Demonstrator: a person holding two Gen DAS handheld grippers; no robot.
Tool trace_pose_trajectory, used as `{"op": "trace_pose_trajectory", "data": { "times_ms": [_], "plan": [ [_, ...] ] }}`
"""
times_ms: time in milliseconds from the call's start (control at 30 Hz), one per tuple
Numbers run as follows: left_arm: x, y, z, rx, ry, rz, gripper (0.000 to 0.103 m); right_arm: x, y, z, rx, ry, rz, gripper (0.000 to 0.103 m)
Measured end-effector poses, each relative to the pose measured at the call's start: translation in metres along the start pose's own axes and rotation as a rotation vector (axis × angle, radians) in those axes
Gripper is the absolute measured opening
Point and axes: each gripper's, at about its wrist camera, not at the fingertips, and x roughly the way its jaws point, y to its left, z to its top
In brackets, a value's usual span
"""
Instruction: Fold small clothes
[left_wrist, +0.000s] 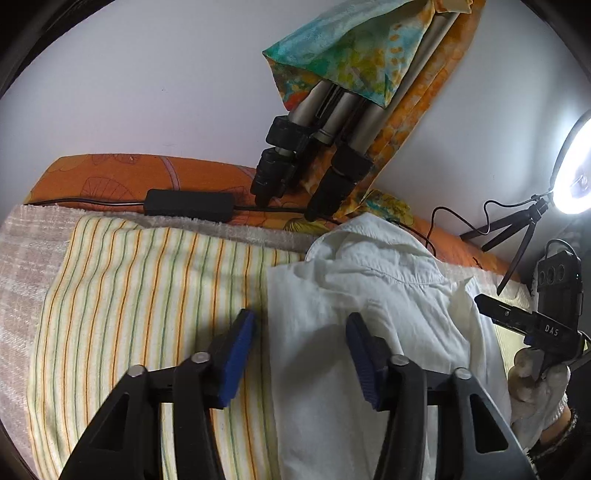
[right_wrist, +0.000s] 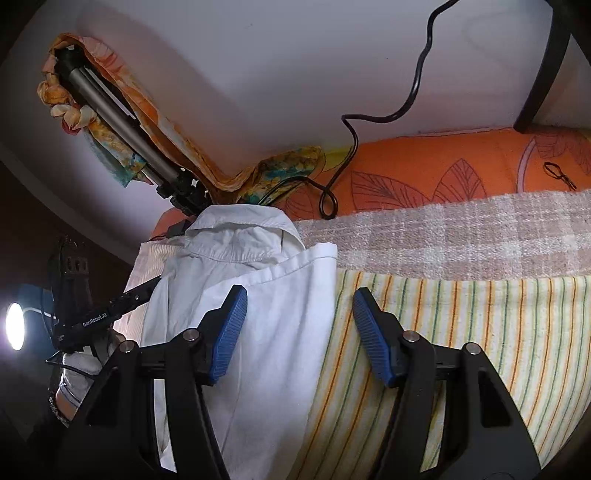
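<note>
A small white collared shirt (left_wrist: 369, 295) lies folded into a narrow strip on a striped cloth (left_wrist: 147, 295), collar toward the wall. It also shows in the right wrist view (right_wrist: 273, 314). My left gripper (left_wrist: 301, 332) is open and empty, its jaws straddling the shirt's left edge from above. My right gripper (right_wrist: 299, 317) is open and empty, its jaws straddling the shirt's right edge. The right gripper shows at the right in the left wrist view (left_wrist: 517, 317); the left one shows at the left in the right wrist view (right_wrist: 110, 306).
A plaid blanket (right_wrist: 461, 236) lies under the striped cloth (right_wrist: 461, 332). An orange pillow (right_wrist: 424, 166) runs along the wall. A folded tripod (left_wrist: 314, 147) wrapped in coloured fabric leans there, beside a black power adapter (left_wrist: 188, 205) and cables. A lit ring light (left_wrist: 576, 170) stands on a small tripod.
</note>
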Motion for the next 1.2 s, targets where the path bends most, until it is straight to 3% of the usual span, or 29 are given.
{"op": "trace_pose_trajectory", "data": {
  "times_ms": [67, 167, 200, 233, 300, 400, 500, 667, 767, 900, 1200],
  "plan": [
    [0.003, 0.0, 0.001, -0.006, -0.001, -0.011, 0.033, 0.002, 0.003, -0.001, -0.012, 0.012, 0.013, 0.053],
    [0.007, 0.004, 0.004, -0.046, -0.001, -0.04, 0.009, 0.006, 0.003, 0.0, -0.013, 0.018, 0.027, 0.036],
    [0.008, 0.007, 0.004, -0.07, -0.005, -0.058, 0.003, 0.008, 0.002, 0.0, -0.009, 0.022, 0.037, 0.02],
    [0.008, 0.009, 0.004, -0.082, -0.007, -0.073, 0.003, 0.01, 0.003, -0.001, -0.013, 0.027, 0.029, 0.011],
    [0.0, 0.008, 0.003, -0.076, -0.035, -0.079, 0.001, 0.007, 0.012, 0.0, -0.046, 0.005, 0.023, 0.007],
    [-0.035, 0.011, 0.003, -0.099, -0.132, -0.12, 0.001, -0.017, 0.023, 0.004, -0.099, -0.101, 0.086, 0.005],
    [-0.044, 0.005, 0.001, -0.04, -0.166, -0.056, 0.001, -0.03, 0.017, 0.008, -0.09, -0.159, 0.067, 0.005],
    [-0.004, 0.007, -0.005, -0.019, -0.05, 0.068, 0.001, -0.001, 0.005, 0.001, -0.095, -0.076, -0.034, 0.005],
    [-0.003, -0.003, -0.002, 0.017, -0.057, 0.102, 0.0, 0.011, 0.003, 0.0, -0.103, -0.045, -0.079, 0.005],
    [-0.024, -0.006, 0.004, -0.01, -0.094, 0.068, 0.0, 0.005, 0.011, 0.002, -0.143, -0.066, -0.109, 0.004],
    [-0.093, -0.031, 0.003, 0.059, -0.187, 0.018, 0.0, -0.054, 0.032, 0.002, -0.168, -0.162, -0.021, 0.004]
  ]
}}
